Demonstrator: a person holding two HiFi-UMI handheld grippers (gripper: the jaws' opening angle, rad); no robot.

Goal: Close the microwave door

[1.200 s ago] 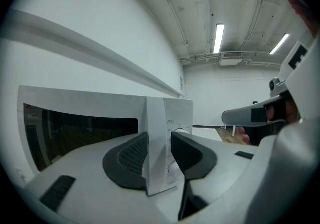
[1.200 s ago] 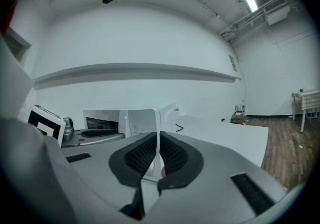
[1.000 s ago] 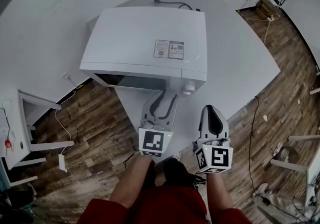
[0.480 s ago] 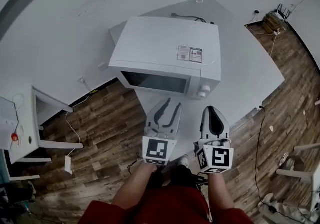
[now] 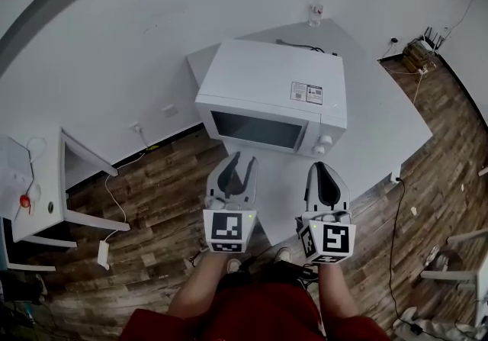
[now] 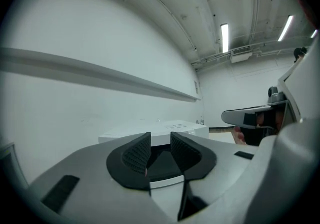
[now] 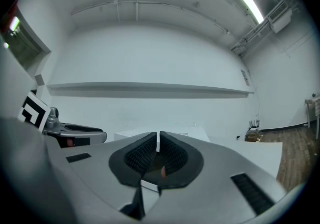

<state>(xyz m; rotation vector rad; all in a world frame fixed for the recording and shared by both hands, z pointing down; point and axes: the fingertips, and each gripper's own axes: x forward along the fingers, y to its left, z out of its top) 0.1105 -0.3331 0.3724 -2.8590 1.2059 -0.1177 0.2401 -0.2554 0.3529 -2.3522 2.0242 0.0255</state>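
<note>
In the head view a white microwave (image 5: pixel 271 91) stands on a white bench (image 5: pixel 381 126) against the wall, and its door (image 5: pixel 255 130) lies flush with the front, closed. A bottle (image 5: pixel 316 10) stands at the back of the bench and a dark cable (image 5: pixel 303 46) runs behind the microwave. Both claws are held over the wooden floor (image 5: pixel 152 202), short of the door and touching nothing. The left claw (image 5: pixel 236 162) has its jaws apart, while the right claw (image 5: pixel 326 168) has them together. In the left gripper view the left claw (image 6: pixel 160 138) is spread with nothing between the jaws, and the microwave (image 6: pixel 187 128) sits beyond them. In the right gripper view the right claw (image 7: pixel 158 140) shows only a thin slit between its pads, gripping nothing.
</note>
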